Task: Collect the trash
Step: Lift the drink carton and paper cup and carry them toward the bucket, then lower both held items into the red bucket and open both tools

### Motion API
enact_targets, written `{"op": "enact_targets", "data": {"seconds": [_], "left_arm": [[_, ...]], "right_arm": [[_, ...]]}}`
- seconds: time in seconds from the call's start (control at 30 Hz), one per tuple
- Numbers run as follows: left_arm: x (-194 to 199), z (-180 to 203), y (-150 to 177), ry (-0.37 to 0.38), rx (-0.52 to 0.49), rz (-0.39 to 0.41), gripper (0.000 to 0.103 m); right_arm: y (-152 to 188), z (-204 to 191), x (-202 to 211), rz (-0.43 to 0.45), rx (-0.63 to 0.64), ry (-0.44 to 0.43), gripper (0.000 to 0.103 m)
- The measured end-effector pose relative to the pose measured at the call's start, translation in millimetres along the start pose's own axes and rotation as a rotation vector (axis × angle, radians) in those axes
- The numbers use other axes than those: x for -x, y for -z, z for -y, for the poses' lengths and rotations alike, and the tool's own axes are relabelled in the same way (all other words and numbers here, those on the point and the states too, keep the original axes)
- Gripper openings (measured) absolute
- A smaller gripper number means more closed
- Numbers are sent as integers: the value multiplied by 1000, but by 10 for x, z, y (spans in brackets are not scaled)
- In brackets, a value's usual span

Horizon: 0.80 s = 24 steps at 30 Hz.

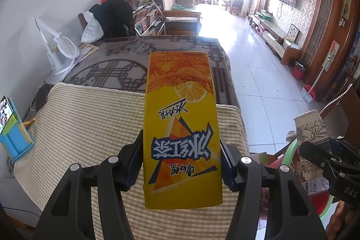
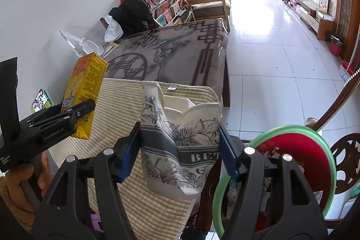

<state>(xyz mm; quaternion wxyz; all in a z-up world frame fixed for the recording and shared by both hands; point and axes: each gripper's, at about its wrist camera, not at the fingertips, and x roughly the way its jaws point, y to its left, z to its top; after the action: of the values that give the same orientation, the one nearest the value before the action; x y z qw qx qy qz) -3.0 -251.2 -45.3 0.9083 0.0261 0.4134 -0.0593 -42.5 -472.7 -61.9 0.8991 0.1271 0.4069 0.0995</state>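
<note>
Left wrist view: my left gripper [image 1: 181,163] is clamped on a yellow iced-tea carton [image 1: 181,127], the blue-edged fingers [image 1: 135,163] pressing its two narrow sides near the lower half. The carton points away from me with its print upside down, a lemon slice showing higher up. It is lifted above the striped beige mat [image 1: 85,127] that covers the near end of the table [image 1: 126,60]. Further along, the table carries a grey cloth with a dark lattice pattern, and a white desk fan [image 1: 60,48] stands at its left edge. A phone on a blue stand [image 1: 13,136] sits at the far left beside the mat.

In the right wrist view, my right gripper [image 2: 180,147] is closed around a crumpled paper cup [image 2: 180,141], white with grey flower drawings and a dark band; its rim is bent in and the mouth faces up and away. The cup hangs over the right edge of the mat. Just to its right, lower down, is a red trash bin [image 2: 303,150] with a green ring at its rim, and scraps lie inside it. My left gripper and its carton appear at the left of this view, well apart from the cup. White floor tiles [image 2: 270,60] stretch beyond the table toward a bright doorway.
</note>
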Motion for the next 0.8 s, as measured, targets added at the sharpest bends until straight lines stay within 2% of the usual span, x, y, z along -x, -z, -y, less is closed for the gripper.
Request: {"op": "enact_targets", "data": {"seconds": [0.23, 0.37, 0.47, 0.8], "left_arm": [[40, 94, 17, 27, -18, -3, 55], [53, 216, 76, 73, -22, -23, 55], [54, 383, 170, 118, -62, -50, 55], [129, 769, 213, 179, -142, -63, 55]], "right_arm": [[38, 113, 74, 2, -11, 15, 63], [84, 183, 112, -5, -20, 31, 62], [127, 285, 136, -12, -34, 53, 63], [201, 619, 266, 7, -114, 124, 62]]}}
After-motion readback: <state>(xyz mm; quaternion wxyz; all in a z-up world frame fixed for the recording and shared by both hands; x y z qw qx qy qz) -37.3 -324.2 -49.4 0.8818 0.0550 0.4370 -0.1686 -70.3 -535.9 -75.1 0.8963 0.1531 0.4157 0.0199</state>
